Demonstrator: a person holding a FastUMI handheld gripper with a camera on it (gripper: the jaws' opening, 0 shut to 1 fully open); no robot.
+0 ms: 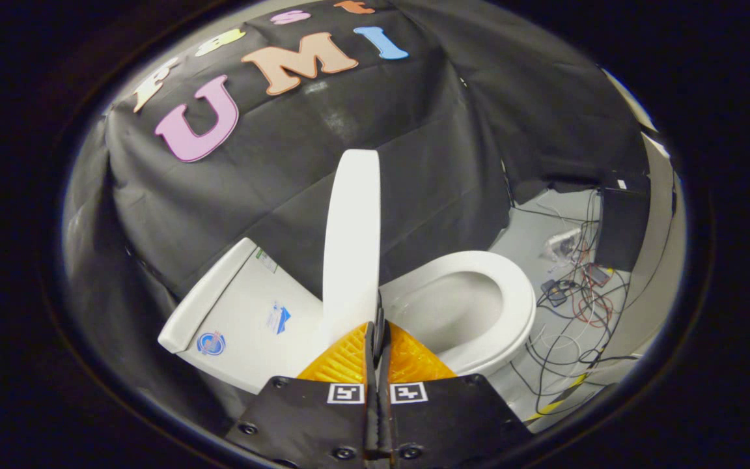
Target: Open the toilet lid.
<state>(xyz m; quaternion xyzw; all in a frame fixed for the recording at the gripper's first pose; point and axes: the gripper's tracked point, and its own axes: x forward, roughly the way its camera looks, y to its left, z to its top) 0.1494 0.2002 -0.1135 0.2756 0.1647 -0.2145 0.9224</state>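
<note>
The white toilet lid (351, 241) stands raised, nearly upright and seen edge-on, rising just ahead of my fingers. To its left is the white tank (245, 312) with stickers on it. To its right, the seat and open bowl (479, 306) are uncovered. My gripper (378, 326) is shut, its fingers pressed together with almost no gap. The tips rest at the lid's lower right edge. The lid's bottom end is hidden behind the left finger, so whether any of its rim is pinched does not show.
A tangle of cables (577, 312) and small electronics lie on the grey floor beyond the bowl to the right. A dark box (622, 228) stands there against the wall. The black cloth wall hangs close behind the tank.
</note>
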